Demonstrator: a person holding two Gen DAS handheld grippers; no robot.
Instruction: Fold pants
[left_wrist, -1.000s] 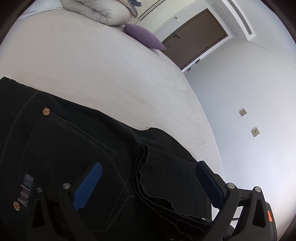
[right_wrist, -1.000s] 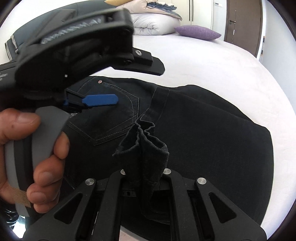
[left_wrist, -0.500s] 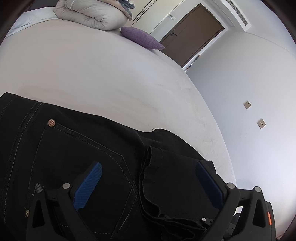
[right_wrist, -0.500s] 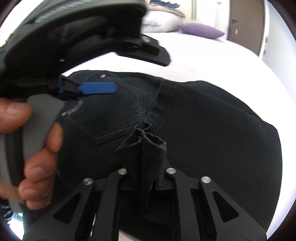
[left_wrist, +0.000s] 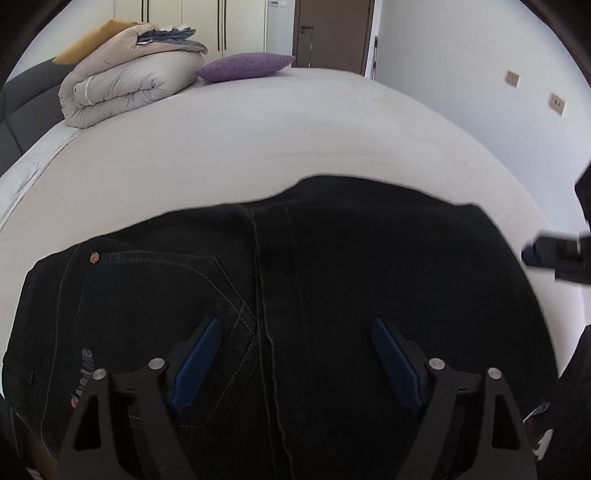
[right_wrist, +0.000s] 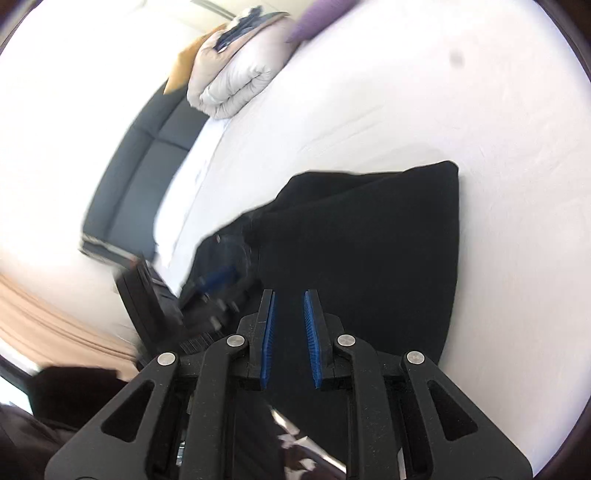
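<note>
Black denim pants (left_wrist: 295, 295) with pale contrast stitching are seen lying flat on the white bed (left_wrist: 295, 140), folded into a broad dark block at the near edge of the mattress; a back pocket with a copper rivet (left_wrist: 95, 257) is turned upward on the left side of the block. The left gripper (left_wrist: 297, 360) is held just above the fabric near the centre seam, jaws spread wide, blue pads (left_wrist: 195, 365) exposed and nothing pinched between them. The right gripper (right_wrist: 290, 332) is positioned over the same pants (right_wrist: 369, 251) near the bed's edge, jaws parted by a narrow gap, ribbed blue pads (right_wrist: 312, 339) facing one another with no cloth caught. In the right wrist view the left gripper (right_wrist: 218, 284) is registered only as a motion-blurred shape beside the pants. A folded grey-beige duvet (left_wrist: 125, 88) and a purple cushion (left_wrist: 245, 66) are noted at the far end of the bed, well apart from the pants. A brown door (left_wrist: 332, 33) is noted beyond.
</note>
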